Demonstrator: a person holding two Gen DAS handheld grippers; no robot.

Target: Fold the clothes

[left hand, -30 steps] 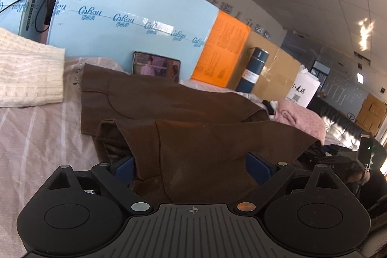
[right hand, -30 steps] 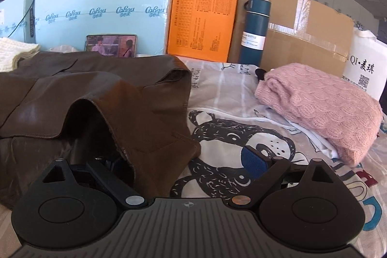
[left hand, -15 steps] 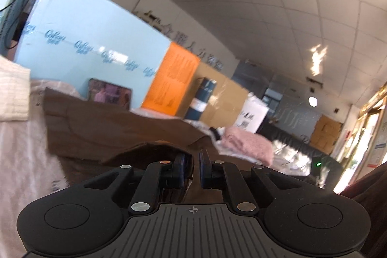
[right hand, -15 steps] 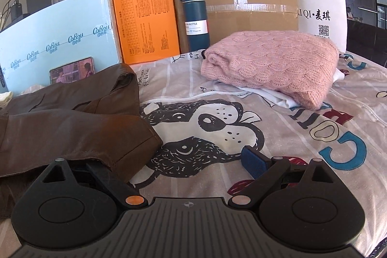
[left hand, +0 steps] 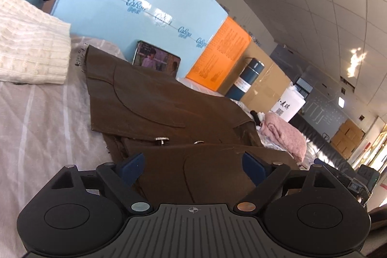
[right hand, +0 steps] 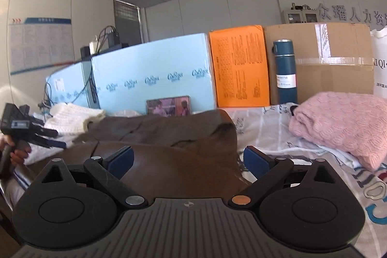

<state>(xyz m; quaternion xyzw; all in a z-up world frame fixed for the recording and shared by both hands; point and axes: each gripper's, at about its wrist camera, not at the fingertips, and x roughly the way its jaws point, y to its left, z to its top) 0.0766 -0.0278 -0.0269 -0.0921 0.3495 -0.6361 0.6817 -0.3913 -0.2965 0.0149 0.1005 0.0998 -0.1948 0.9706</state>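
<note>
A brown leather-like jacket (left hand: 154, 100) lies partly folded on the bed, its near flap lying over the far part, with metal snaps (left hand: 161, 139) showing at the fold. My left gripper (left hand: 193, 166) is open, with the near flap lying between its blue pads (left hand: 131, 167). In the right wrist view the same jacket (right hand: 174, 161) spreads under my right gripper (right hand: 188, 158), which is open with nothing gripped. The left gripper (right hand: 52, 143) shows there too, at the far left, held by a hand (right hand: 17, 151).
A white knit garment (left hand: 29, 45) lies at the left and a folded pink sweater (right hand: 343, 125) at the right. Blue foam board (right hand: 154, 79), an orange panel (right hand: 239, 69), a teal bottle (right hand: 285, 71), a cardboard box (right hand: 333, 57) and a phone (right hand: 168, 106) line the back. The printed bedsheet (right hand: 266, 127) is exposed right of the jacket.
My left gripper, shut on the jacket half a second ago, has opened, and the flap now lies flat. My right gripper has swung left over the jacket and stays open.
</note>
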